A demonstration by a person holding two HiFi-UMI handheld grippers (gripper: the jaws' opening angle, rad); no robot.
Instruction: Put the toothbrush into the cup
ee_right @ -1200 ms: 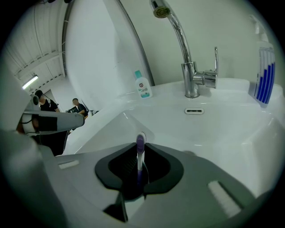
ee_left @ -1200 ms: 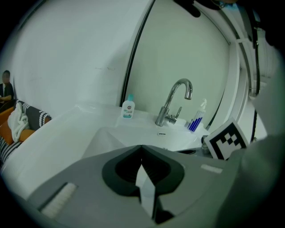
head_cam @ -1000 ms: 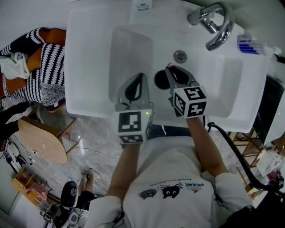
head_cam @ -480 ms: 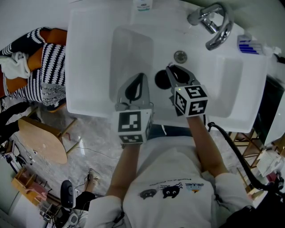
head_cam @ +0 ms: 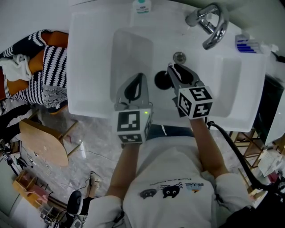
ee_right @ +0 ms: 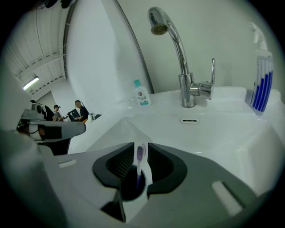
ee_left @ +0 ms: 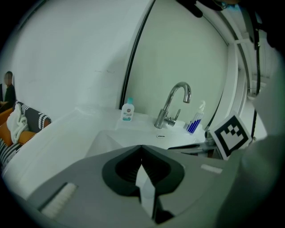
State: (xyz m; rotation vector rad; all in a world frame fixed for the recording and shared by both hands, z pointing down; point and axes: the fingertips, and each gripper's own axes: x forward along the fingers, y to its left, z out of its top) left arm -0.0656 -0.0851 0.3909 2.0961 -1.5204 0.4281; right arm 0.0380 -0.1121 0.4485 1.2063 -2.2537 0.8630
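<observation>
In the right gripper view a toothbrush [ee_right: 140,156] with a purple head stands upright between the jaws of my right gripper [ee_right: 140,150], which is shut on it. Its handle runs down into a dark round cup [ee_right: 132,187] just below the jaws. From the head view the black cup [head_cam: 160,80] sits in the white sink [head_cam: 89,67], and my right gripper [head_cam: 175,69] hangs right beside it. My left gripper [head_cam: 141,77] hovers over the basin's near side, shut and holding nothing [ee_left: 142,156].
A chrome faucet [head_cam: 214,23] rises at the back right of the sink. A small white bottle [head_cam: 141,6] stands on the back rim, and a blue-striped spray bottle [head_cam: 247,44] at the right. A wooden stool [head_cam: 42,140] and striped fabric [head_cam: 44,67] lie left of the sink.
My right gripper has shifted slightly right and forward beside the cup. The left gripper has stayed where it was.
</observation>
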